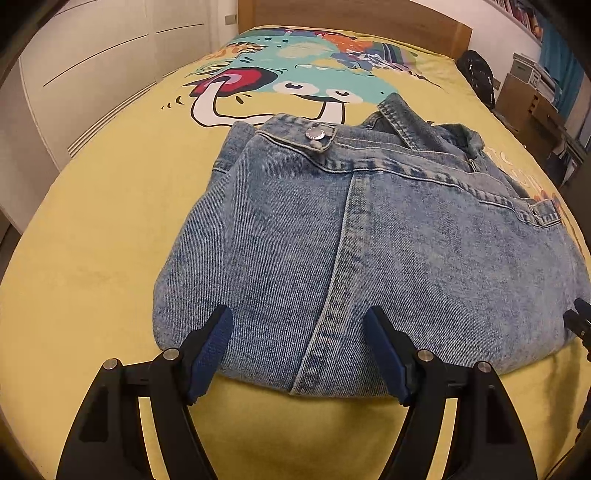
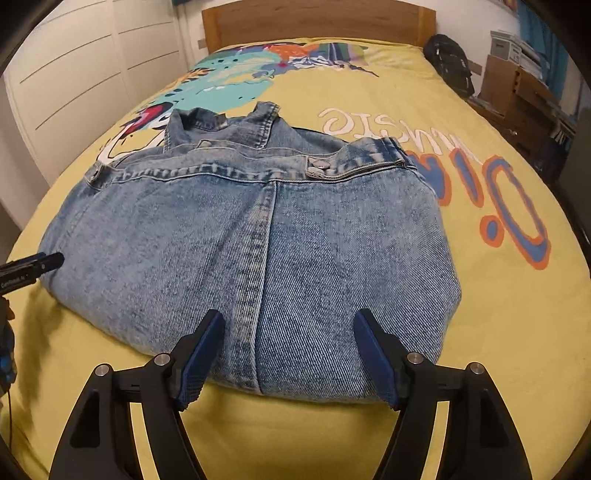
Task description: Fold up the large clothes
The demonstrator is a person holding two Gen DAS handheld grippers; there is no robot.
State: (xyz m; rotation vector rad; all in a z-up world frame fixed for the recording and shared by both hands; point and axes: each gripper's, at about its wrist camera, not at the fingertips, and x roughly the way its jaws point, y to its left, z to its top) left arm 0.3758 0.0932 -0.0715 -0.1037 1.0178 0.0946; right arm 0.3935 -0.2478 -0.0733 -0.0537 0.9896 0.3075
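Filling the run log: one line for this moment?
denim jacket folded on yellow bedspread | left gripper open | right gripper open | nothing held

Folded jacket on the bed, headboard behind

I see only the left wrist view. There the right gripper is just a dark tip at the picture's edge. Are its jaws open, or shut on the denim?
Observer: Open. The right gripper has its jaws wide over the near fold of the denim jacket, with nothing pinched.
Operator: My view cuts off the jacket's right edge. Does it hang off the bed?
Observer: No, it lies wholly on the yellow bedcover.
Operator: What lies beside that edge?
Observer: Only print: large orange-and-blue lettering on the cover.
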